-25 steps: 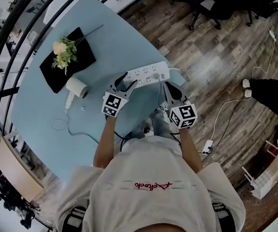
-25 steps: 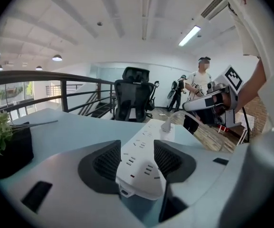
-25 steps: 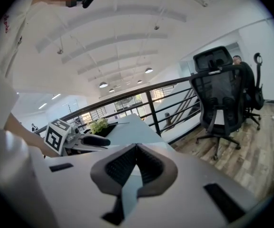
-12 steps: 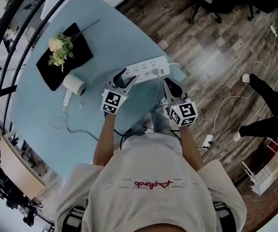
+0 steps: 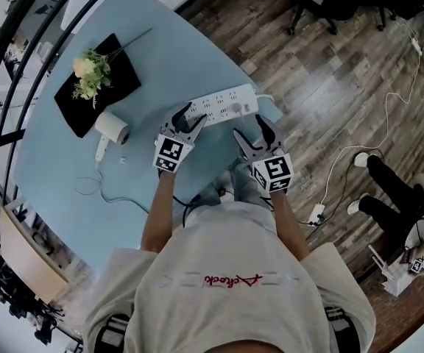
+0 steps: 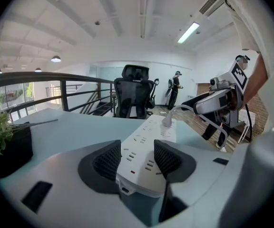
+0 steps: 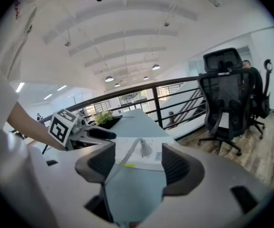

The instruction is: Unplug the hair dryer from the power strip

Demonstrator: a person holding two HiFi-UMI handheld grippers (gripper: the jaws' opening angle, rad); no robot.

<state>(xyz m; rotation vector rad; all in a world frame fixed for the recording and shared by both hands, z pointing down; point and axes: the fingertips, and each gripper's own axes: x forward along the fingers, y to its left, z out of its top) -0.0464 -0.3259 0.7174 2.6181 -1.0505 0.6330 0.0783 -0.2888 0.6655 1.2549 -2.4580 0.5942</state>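
My left gripper (image 5: 188, 122) clamps the power strip (image 5: 223, 103) end; my right gripper (image 7: 138, 161) is opening wide astride the slack cord (image 7: 123, 163), plug (image 7: 145, 149) at twelve o'clock: pinch its body, pull straight.

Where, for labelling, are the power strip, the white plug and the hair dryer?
power strip (image 5: 227, 103): head view, top face.
white plug (image 7: 145, 149): right gripper view, body.
hair dryer (image 5: 113, 128): head view, barrel.

Bright, even light from a ceiling strip light (image 6: 189, 33); heavy fisheye bending, black corners, soft shadows.
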